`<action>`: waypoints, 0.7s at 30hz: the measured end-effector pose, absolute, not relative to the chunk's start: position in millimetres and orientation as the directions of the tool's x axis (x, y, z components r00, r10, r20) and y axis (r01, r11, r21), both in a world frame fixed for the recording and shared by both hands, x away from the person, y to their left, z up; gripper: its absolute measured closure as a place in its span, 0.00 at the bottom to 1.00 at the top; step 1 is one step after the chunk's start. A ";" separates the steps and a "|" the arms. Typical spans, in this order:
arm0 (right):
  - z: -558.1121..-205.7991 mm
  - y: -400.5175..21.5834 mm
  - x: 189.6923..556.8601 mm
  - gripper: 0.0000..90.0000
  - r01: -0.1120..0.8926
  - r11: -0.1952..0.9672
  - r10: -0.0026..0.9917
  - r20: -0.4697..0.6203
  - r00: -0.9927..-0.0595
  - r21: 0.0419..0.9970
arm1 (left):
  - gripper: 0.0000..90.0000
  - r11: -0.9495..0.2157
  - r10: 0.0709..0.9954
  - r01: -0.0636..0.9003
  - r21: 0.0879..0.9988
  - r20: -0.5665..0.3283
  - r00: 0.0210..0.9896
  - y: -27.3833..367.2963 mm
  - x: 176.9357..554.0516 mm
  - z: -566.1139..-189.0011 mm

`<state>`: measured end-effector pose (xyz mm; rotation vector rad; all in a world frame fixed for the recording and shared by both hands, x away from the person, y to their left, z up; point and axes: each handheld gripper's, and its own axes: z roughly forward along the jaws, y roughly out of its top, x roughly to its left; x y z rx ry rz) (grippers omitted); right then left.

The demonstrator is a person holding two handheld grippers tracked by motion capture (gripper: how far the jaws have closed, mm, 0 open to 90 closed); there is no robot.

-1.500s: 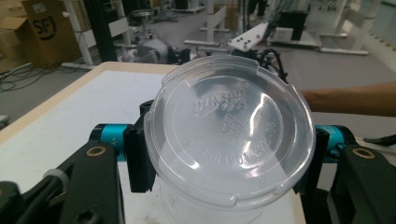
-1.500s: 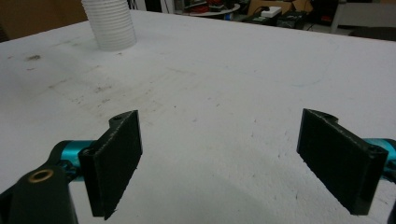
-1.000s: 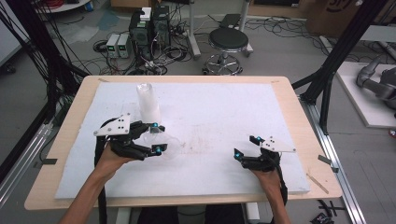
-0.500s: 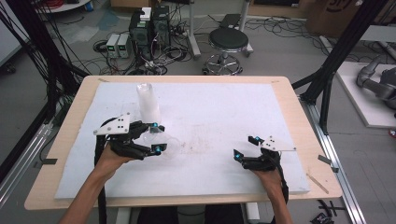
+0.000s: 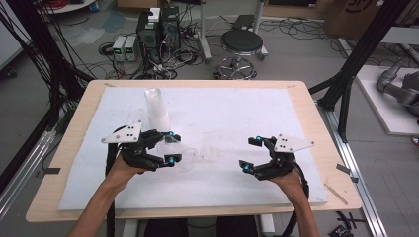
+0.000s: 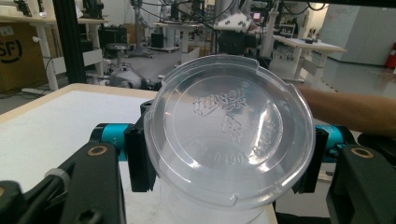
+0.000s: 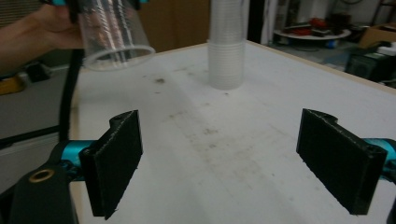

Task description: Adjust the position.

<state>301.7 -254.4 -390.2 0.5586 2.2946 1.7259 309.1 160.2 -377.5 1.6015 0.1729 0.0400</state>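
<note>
Sideways, the clear cup (image 5: 180, 154) sits empty in the left gripper (image 5: 170, 147).

Cup stack (image 5: 156, 109) behind held cup (image 5: 179, 155)

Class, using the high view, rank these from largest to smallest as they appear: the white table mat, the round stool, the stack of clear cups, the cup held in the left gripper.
1. White table mat
2. Round stool
3. Stack of clear cups
4. Held cup, roughly alike with the stack; clear plastic blurs its outline, so this order is unsure.
</note>
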 end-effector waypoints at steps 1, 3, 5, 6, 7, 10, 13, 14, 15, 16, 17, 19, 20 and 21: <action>-390.2 -254.4 301.7 0.16 0.169 0.240 0.423 0.054 -0.905 0.956 | 0.43 -0.028 0.136 0.086 0.996 -0.082 0.987 160.2 309.1 -377.5; -383.4 -250.5 302.8 0.16 0.153 0.251 0.386 0.046 -0.921 0.956 | 0.43 -0.032 0.134 0.084 0.996 -0.079 0.988 159.1 308.5 -377.4; -378.0 -245.8 303.0 0.16 0.136 0.258 0.349 0.039 -0.936 0.957 | 0.43 -0.032 0.136 0.086 0.996 -0.081 0.987 158.0 308.1 -377.4; -374.2 -240.6 302.2 0.16 0.127 0.258 0.319 0.040 -0.947 0.958 | 0.43 -0.028 0.135 0.090 0.996 -0.085 0.987 155.8 307.8 -377.1; -374.2 -240.6 302.2 0.16 0.127 0.258 0.319 0.040 -0.947 0.958 | 0.43 -0.028 0.135 0.090 0.996 -0.085 0.987 155.8 307.8 -377.1; -368.5 -227.6 302.5 0.16 0.104 0.255 0.264 0.034 -0.964 0.961 | 0.43 -0.036 0.123 0.083 0.996 -0.078 0.989 147.7 306.9 -373.8; -366.0 -219.3 303.5 0.16 0.091 0.255 0.238 0.028 -0.971 0.963 | 0.43 -0.036 0.117 0.080 0.996 -0.075 0.990 142.9 306.7 -371.3; -364.0 -210.4 304.7 0.16 0.087 0.261 0.213 0.030 -0.976 0.961 | 0.43 -0.038 0.111 0.074 0.997 -0.069 0.991 138.7 306.5 -368.7; -364.0 -210.4 304.7 0.16 0.087 0.261 0.213 0.030 -0.976 0.961 | 0.43 -0.038 0.111 0.074 0.997 -0.069 0.991 138.7 306.5 -368.7; -362.1 -200.7 306.3 0.16 0.072 0.263 0.181 0.024 -0.983 0.962 | 0.43 -0.036 0.105 0.070 0.997 -0.066 0.992 134.3 305.8 -366.7; -362.1 -200.7 306.3 0.16 0.072 0.263 0.181 0.024 -0.983 0.962 | 0.43 -0.036 0.105 0.070 0.997 -0.066 0.992 134.3 305.8 -366.7; -360.7 -192.5 306.9 0.16 0.071 0.266 0.158 0.029 -0.987 0.961 | 0.43 -0.037 0.097 0.067 0.997 -0.063 0.993 130.5 305.6 -365.2; -359.9 -185.1 307.2 0.16 0.065 0.258 0.139 0.029 -0.990 0.964 | 0.43 -0.038 0.095 0.065 0.997 -0.062 0.994 127.3 305.6 -364.2; -359.9 -185.1 307.2 0.16 0.065 0.258 0.139 0.029 -0.990 0.964 | 0.43 -0.038 0.095 0.065 0.997 -0.062 0.994 127.3 305.6 -364.2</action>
